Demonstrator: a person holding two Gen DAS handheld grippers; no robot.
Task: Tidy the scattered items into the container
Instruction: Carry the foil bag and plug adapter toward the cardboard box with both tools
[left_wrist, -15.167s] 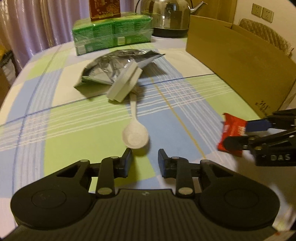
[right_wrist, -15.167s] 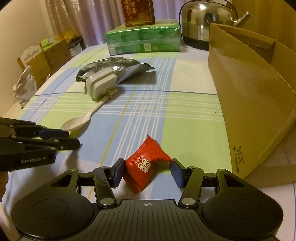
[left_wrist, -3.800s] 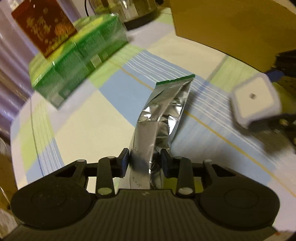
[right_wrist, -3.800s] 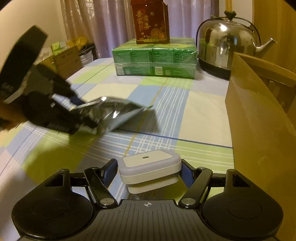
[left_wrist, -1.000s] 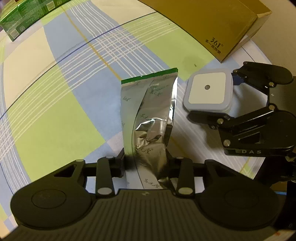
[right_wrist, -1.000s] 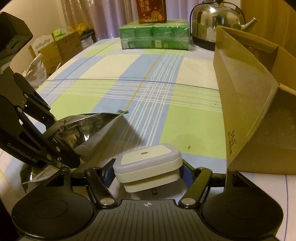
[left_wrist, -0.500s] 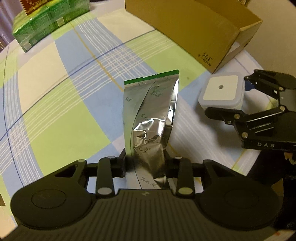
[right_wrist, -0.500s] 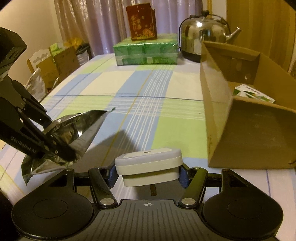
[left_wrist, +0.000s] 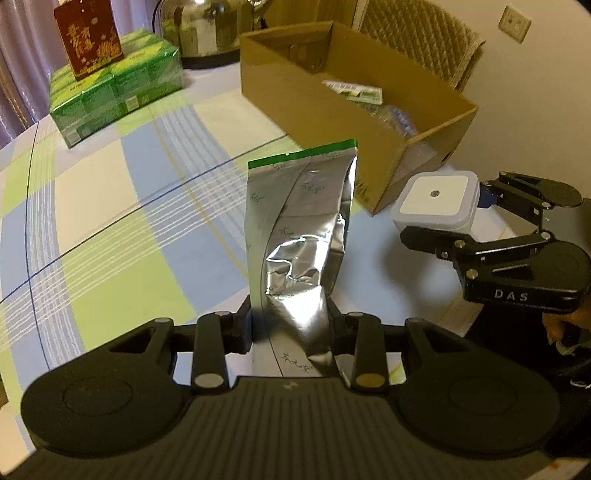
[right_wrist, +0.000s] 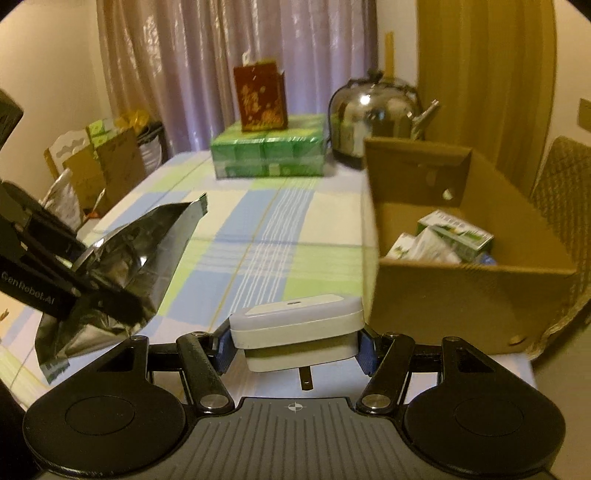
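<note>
Left wrist view: the left claw (left_wrist: 291, 325) grips a foil bag (left_wrist: 301, 236) above the checked desk (left_wrist: 110, 229), near the cardboard box (left_wrist: 314, 107).

Right wrist view: the right claw (right_wrist: 293, 341) clamps a white plug (right_wrist: 295, 321) beside the box; curtains (right_wrist: 229, 66) hang behind.

Crinkled silver foil pouch (left_wrist: 299, 236), green-edged top, held clear of the table. White square plug-in night light (right_wrist: 295, 325), prong down, held before open cardboard box (right_wrist: 472, 295).

Left tongs (left_wrist: 291, 325) and right tongs (right_wrist: 295, 349) each clamped, raised side by side.
</note>
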